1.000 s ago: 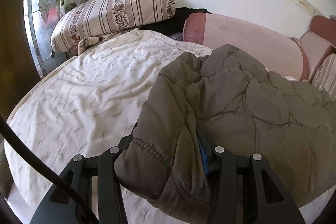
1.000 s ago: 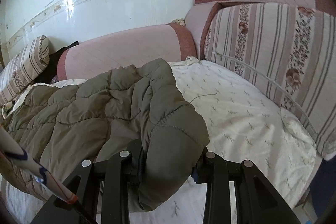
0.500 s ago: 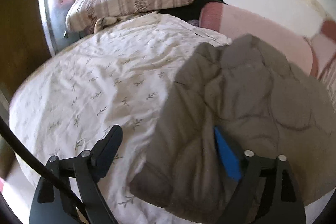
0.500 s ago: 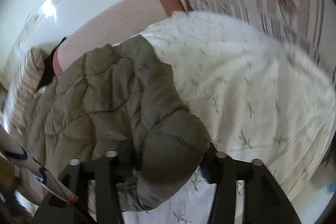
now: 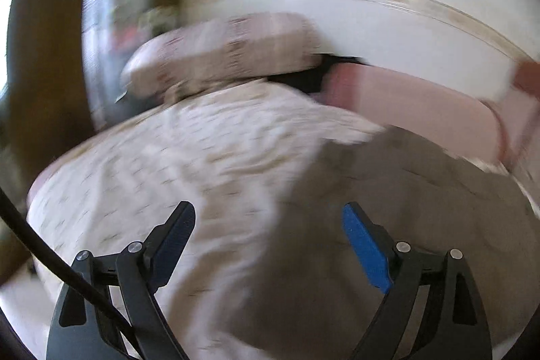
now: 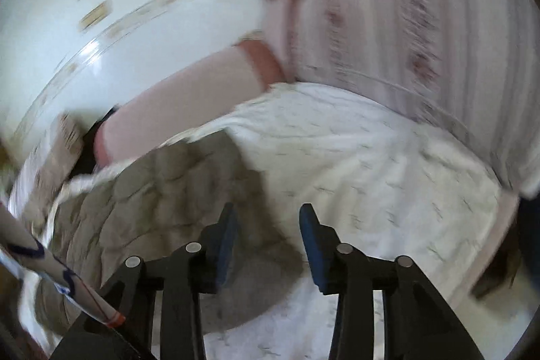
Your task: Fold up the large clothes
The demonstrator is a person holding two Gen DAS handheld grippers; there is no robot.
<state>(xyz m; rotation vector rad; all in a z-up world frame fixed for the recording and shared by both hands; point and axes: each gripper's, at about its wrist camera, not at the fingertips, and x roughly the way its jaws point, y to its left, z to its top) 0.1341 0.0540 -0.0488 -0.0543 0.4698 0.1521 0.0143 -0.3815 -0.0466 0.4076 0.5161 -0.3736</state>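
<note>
Left wrist view shows your left gripper [image 5: 268, 242] spread wide with nothing between its fingers; the olive quilted jacket [image 5: 388, 225] lies on the sheet below and ahead of it, mostly toward the blue pad [image 5: 366, 250] on the right finger. In the right wrist view, your right gripper [image 6: 266, 242] is also free of cloth, though its jaws are closing at this moment on empty air; the jacket's rounded edge sits just under and to the left of its fingertips, on the white patterned bedsheet [image 6: 371, 164].

Both claws look released, so the jacket appears laid down after a fold, and the step in hand is probably lifting clear and choosing the next grasp. Both views are badly smeared, so slow your hands before you commit to anything.

Pick the next pinch points on a firm stitched hem, not on the puffy middle, which will slide out. Open the right gripper again before you reach, or it will push the padding instead of straddling it. Keep the two grasps level with each other so the fold line stays straight, and watch the dark cable [image 5: 50, 258] at the left gripper's side so it does not drag the fabric.
</note>
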